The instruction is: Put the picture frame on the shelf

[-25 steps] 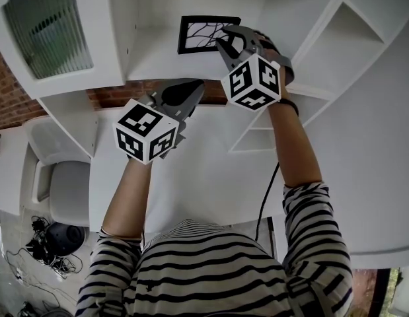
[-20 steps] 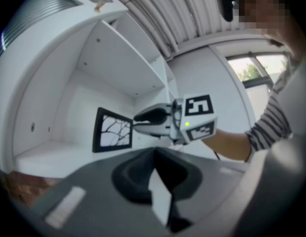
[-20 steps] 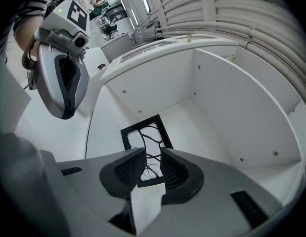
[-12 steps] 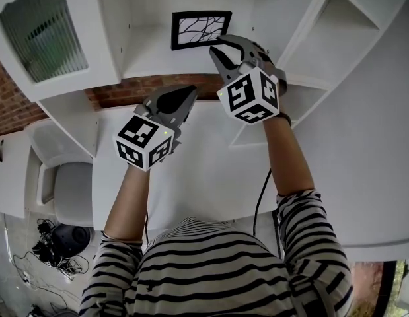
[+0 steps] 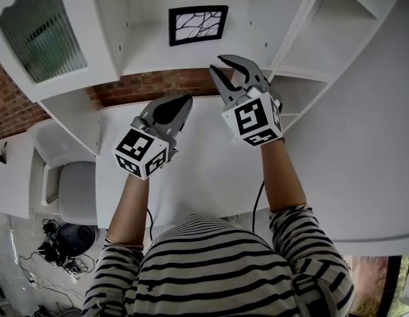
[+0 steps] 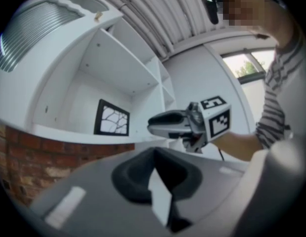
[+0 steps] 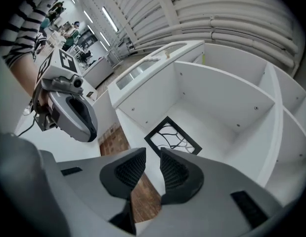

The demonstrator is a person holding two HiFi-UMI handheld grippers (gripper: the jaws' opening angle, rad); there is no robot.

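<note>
Frame (image 5: pixel 197 25) stands upright at the back of a white shelf (image 5: pixel 161 58), above a brick wall (image 5: pixel 151 84) and white tabletop (image 5: pixel 197 170). Left gripper (image 5: pixel 184 100) jaws closed, empty; right gripper (image 5: pixel 216 63) jaws narrowly apart, empty.

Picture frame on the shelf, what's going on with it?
A person holds a gripper in each hand. The picture frame stands upright on the white shelf, and nothing touches it. The right gripper hovers in front of the shelf, jaws open and empty. The left gripper is shut and empty, lower down.
</note>
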